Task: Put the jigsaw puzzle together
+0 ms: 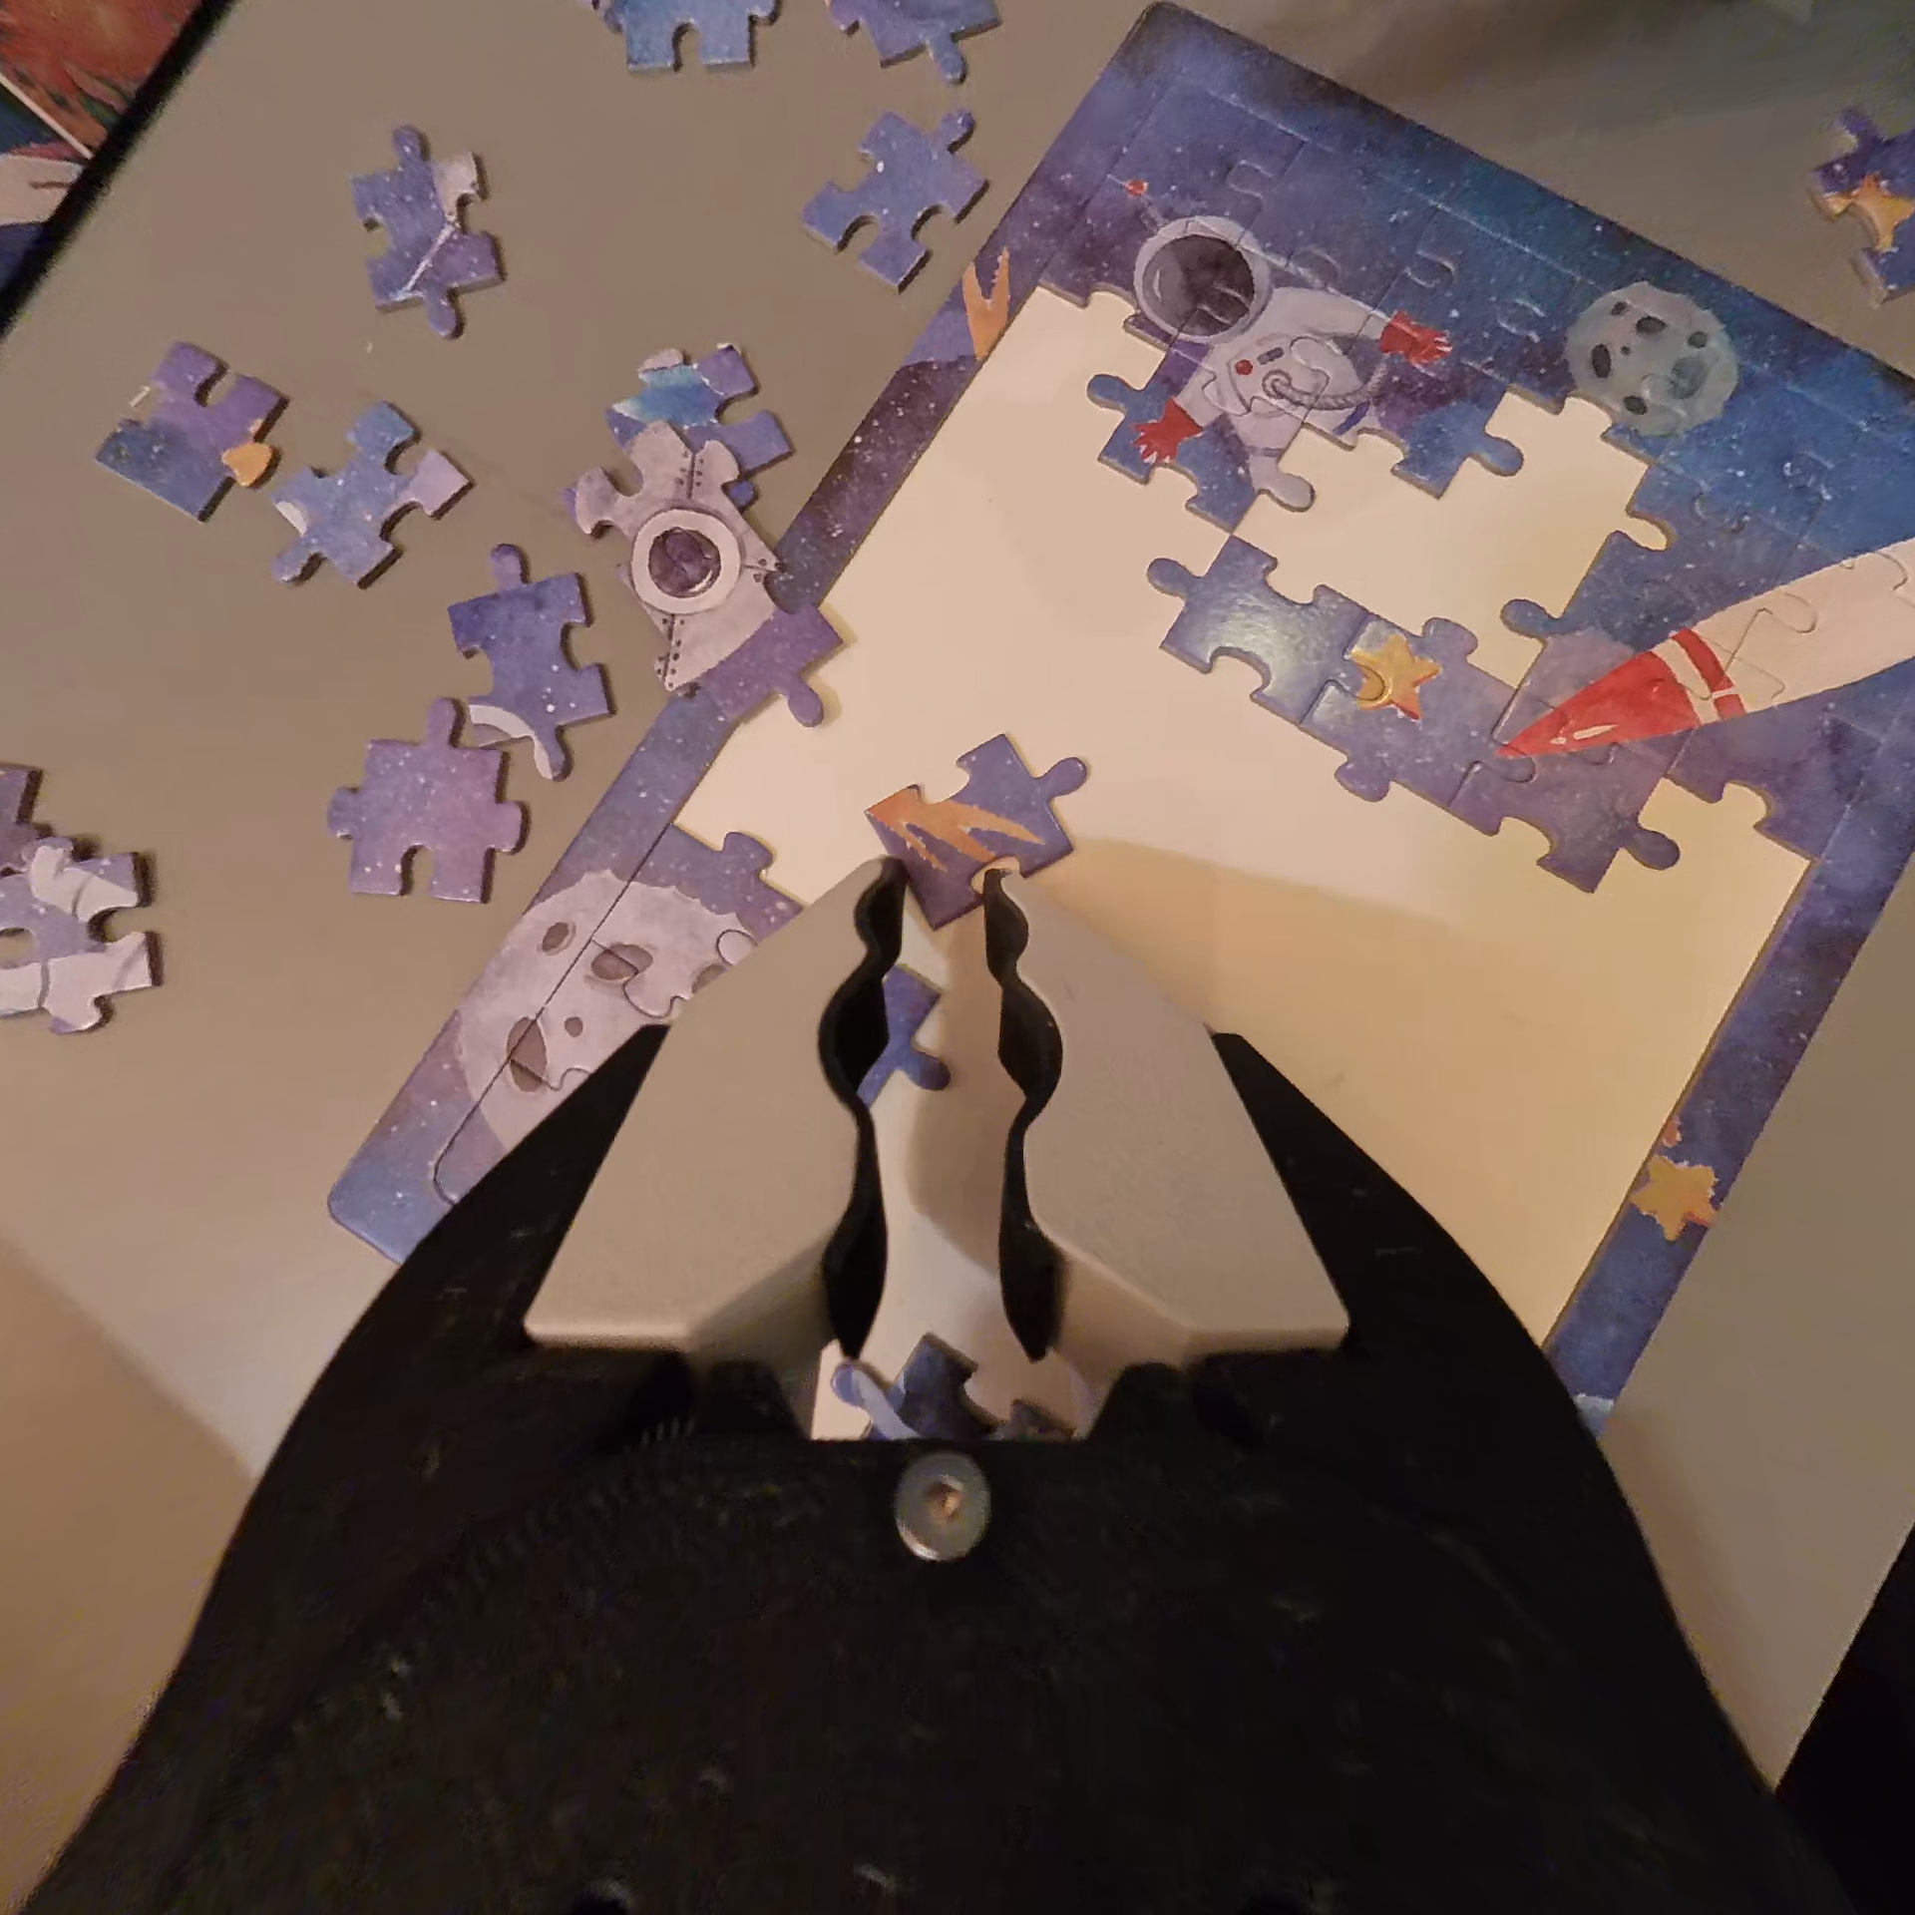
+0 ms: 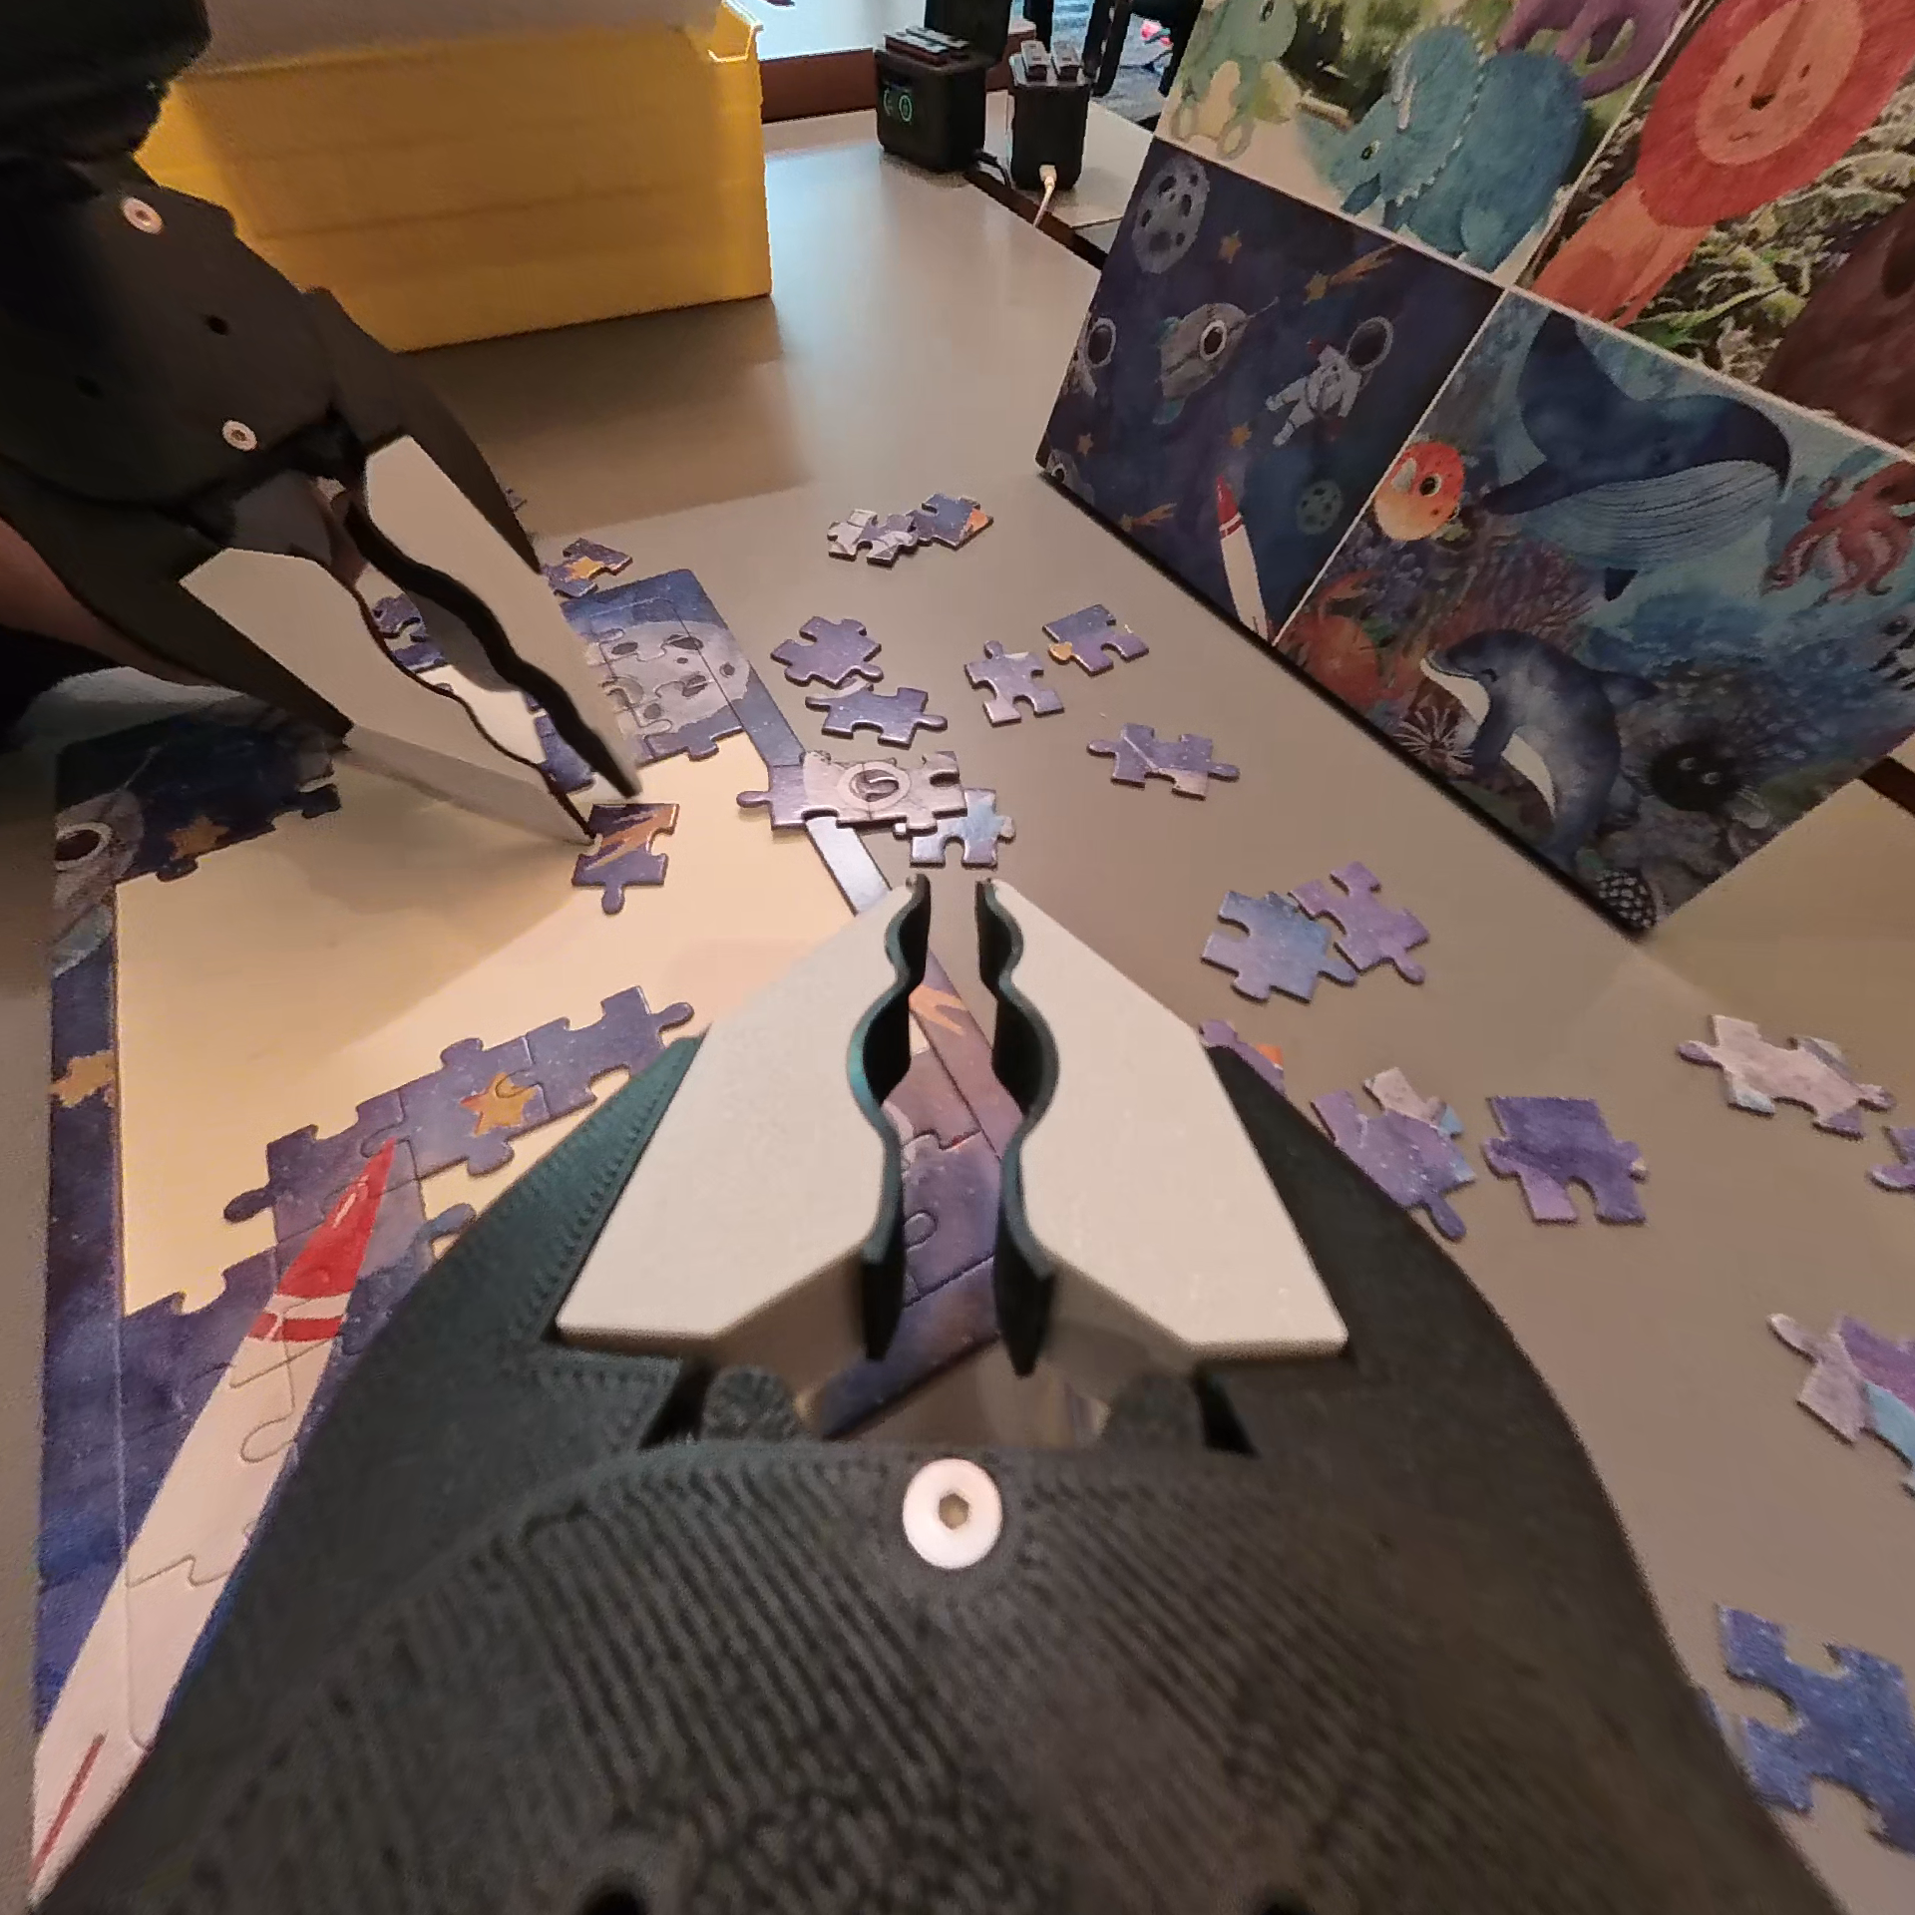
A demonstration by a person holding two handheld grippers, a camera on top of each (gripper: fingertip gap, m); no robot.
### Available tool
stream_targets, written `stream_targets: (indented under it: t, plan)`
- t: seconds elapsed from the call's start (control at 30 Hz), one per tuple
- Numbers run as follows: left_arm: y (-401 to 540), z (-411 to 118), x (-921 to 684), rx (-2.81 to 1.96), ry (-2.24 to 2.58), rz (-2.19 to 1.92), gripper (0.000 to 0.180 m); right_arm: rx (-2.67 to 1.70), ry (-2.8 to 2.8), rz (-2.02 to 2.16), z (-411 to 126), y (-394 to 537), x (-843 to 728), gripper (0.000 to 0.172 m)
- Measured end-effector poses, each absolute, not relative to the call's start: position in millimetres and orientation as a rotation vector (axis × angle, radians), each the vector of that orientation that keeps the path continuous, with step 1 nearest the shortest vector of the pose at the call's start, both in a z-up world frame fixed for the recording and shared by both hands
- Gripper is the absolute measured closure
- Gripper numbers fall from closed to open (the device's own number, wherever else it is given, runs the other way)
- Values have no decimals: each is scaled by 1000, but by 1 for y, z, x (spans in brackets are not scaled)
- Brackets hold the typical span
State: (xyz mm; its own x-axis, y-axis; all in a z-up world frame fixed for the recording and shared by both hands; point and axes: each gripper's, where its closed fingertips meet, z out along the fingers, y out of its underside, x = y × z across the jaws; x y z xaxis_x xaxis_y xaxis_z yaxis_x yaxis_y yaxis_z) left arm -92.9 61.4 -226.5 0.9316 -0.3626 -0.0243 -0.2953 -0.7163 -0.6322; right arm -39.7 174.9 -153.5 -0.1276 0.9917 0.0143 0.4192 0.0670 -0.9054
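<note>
A space jigsaw board (image 1: 642,819) lies on the grey table, its border and some inner pieces joined around a bare cream middle. My left gripper (image 1: 940,873) is at the board, its fingertips closed on the near corner of a purple piece with an orange comet (image 1: 974,813) that lies flat on the cream area. The right wrist view shows the same contact: the left gripper (image 2: 601,813) meets the comet piece (image 2: 627,845). My right gripper (image 2: 951,893) hovers over the board's edge (image 2: 845,860), its jaws slightly apart with nothing between them, just short of the silver spacecraft pieces (image 2: 870,788).
Loose purple pieces (image 1: 425,819) lie scattered on the table beside the board, and more show in the right wrist view (image 2: 1311,938). A picture-covered puzzle box (image 2: 1451,518) stands at the right. A yellow box (image 2: 497,187) and black chargers (image 2: 933,104) sit at the back. The grippers' ends are close to 15 cm from one another.
</note>
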Motion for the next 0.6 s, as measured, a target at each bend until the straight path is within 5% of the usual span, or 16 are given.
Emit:
stream_targets:
  t: [0.33, 0.6]
  plan:
    - [71, -226, -93, -2399, 415, -276, 164, -1413, -1637, 1035, -149, 172, -39, 165]
    - [73, -218, -91, -2438, 152, -154, 133, -1413, -1610, 1041, -144, 176, -37, 165]
